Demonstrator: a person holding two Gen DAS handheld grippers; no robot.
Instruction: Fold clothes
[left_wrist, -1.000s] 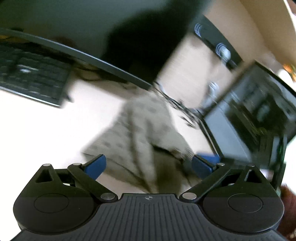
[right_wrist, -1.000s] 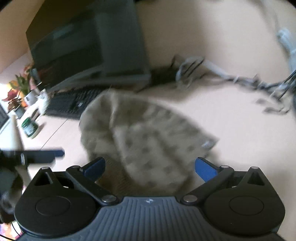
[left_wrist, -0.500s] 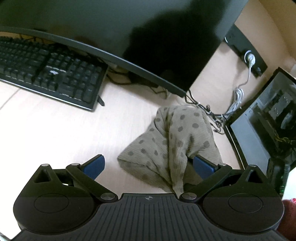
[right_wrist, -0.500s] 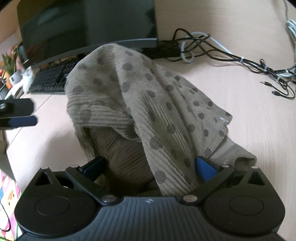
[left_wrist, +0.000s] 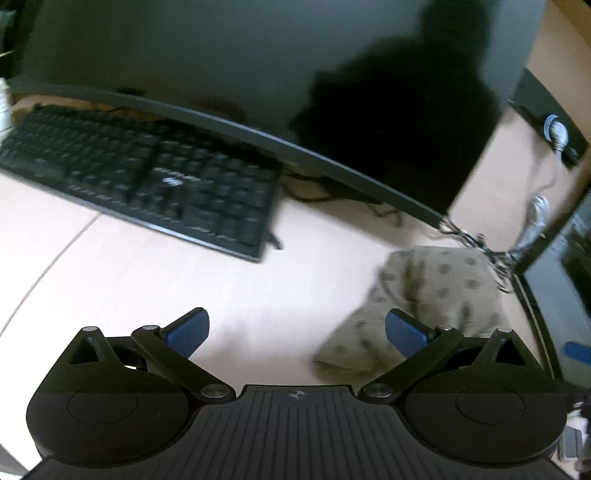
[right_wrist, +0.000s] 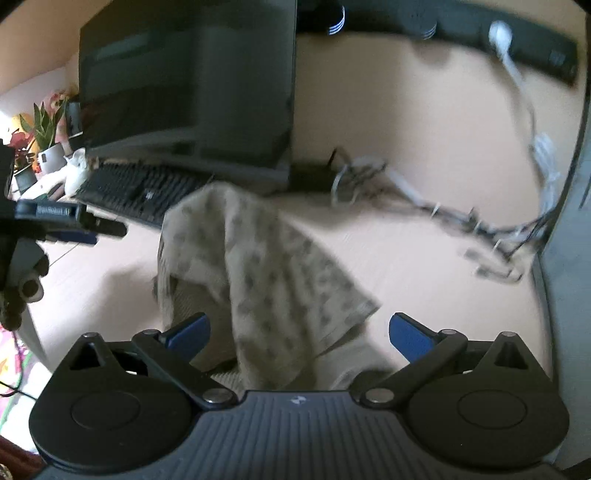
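Observation:
A khaki garment with dark polka dots (right_wrist: 266, 273) lies bunched in a heap on the pale desk. My right gripper (right_wrist: 299, 330) stands open just in front of it, the cloth's near edge lying between the blue fingertips, untouched by the pads. In the left wrist view the same garment (left_wrist: 432, 295) sits at the right, behind the right fingertip. My left gripper (left_wrist: 295, 328) is open over bare desk, with nothing between its fingers. The other gripper and a gloved hand (right_wrist: 26, 280) show at the far left of the right wrist view.
A black keyboard (left_wrist: 147, 184) and a large dark monitor (left_wrist: 258, 74) stand behind the garment. Tangled cables (right_wrist: 443, 214) lie to its right, by a black computer case (left_wrist: 565, 277). A power strip (right_wrist: 480, 40) runs along the wall. Potted plants (right_wrist: 40, 129) stand far left.
The left gripper has swung to the left, off the garment, which now lies at its right. The right gripper has pulled back and up, and the heap looks smaller and farther away.

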